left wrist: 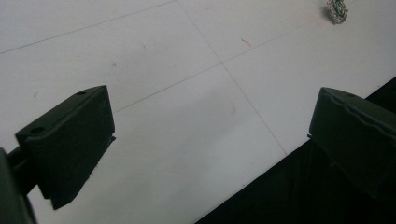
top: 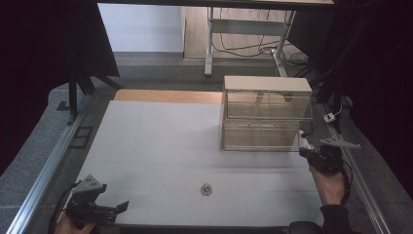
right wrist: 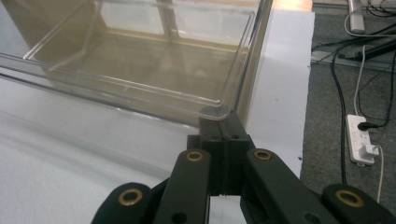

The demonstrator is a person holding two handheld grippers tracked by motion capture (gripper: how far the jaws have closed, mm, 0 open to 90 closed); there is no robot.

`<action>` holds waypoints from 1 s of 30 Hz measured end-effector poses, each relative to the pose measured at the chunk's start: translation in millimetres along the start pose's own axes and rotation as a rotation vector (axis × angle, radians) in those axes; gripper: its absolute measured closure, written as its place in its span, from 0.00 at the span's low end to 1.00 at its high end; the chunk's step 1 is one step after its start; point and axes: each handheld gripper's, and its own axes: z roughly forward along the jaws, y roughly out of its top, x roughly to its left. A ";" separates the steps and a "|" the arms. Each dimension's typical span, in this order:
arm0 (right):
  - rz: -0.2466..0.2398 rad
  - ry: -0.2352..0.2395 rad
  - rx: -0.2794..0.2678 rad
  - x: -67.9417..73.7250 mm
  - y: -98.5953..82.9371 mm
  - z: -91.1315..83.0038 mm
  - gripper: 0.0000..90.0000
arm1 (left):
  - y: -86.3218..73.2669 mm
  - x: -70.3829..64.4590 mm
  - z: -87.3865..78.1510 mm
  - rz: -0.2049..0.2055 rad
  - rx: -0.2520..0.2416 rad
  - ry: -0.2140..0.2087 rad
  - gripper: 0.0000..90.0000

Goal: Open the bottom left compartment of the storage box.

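White counter [top: 160, 141] carrying clear two-tier drawer cabinet [top: 267, 114] at 2 o'clock, right tongs [right wrist: 223, 135] pinched together on its pulled-out lower drawer's [right wrist: 140, 65] corner, left tongs [top: 114, 208] at 7 o'clock spread wide, empty, small greenish trinket [top: 206, 189] at 6 o'clock.

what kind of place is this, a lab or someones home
Most likely a lab or a data-recording workspace: a white work table flanked by metal rails, dark curtains around it, and cables with a power strip on the carpet.
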 end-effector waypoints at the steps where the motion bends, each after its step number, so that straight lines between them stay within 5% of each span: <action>1: 0.000 0.004 -0.005 -0.3 1.0 -0.9 1.00 | 0.0 -0.1 -0.1 0.001 0.000 0.002 0.00; 15: 0.018 0.009 -0.073 0.8 24.7 -9.8 1.00 | -0.1 -0.5 -0.1 0.005 -0.003 0.001 0.00; 30: 0.004 0.012 -0.082 2.9 49.4 -3.9 1.00 | 0.3 0.2 0.3 0.003 0.002 -0.006 0.00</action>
